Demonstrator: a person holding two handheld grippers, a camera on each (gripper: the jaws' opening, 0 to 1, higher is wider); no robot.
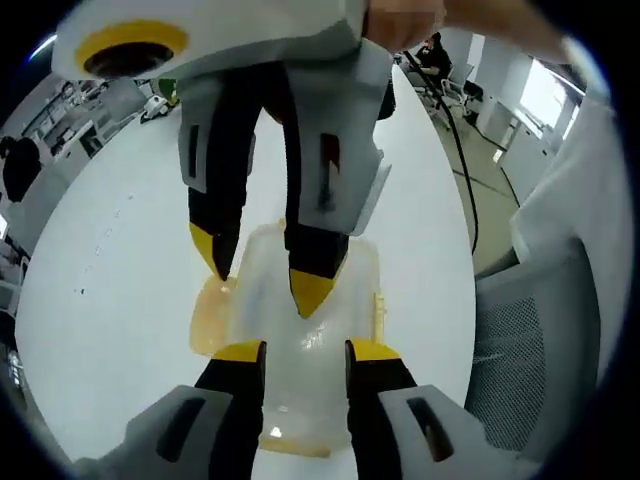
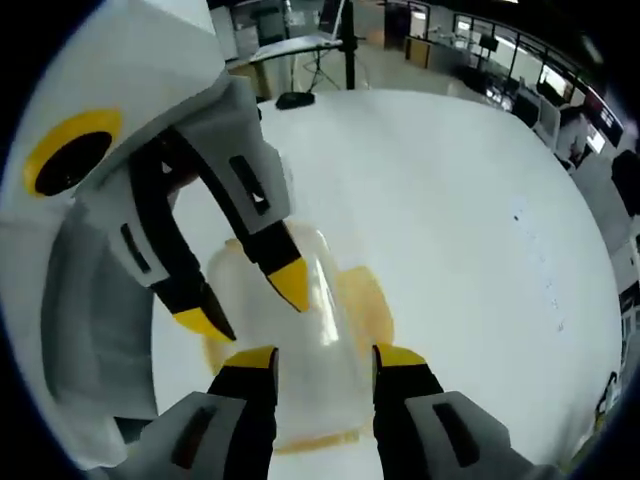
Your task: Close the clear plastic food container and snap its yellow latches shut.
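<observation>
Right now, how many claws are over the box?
2: the left claw on one side of the clear box, the right claw facing it from the other.

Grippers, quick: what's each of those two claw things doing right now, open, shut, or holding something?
Left gripper: open, jaws apart above the clear container, gripping nothing.
Right gripper: open, jaws apart over the container, gripping nothing.

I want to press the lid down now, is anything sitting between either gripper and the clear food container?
Nothing visible does. The clear food container lies on the white table right under both grippers. The left gripper and the right gripper both hang open just above its lid, facing each other, with only air between their yellow tips and the plastic.
</observation>
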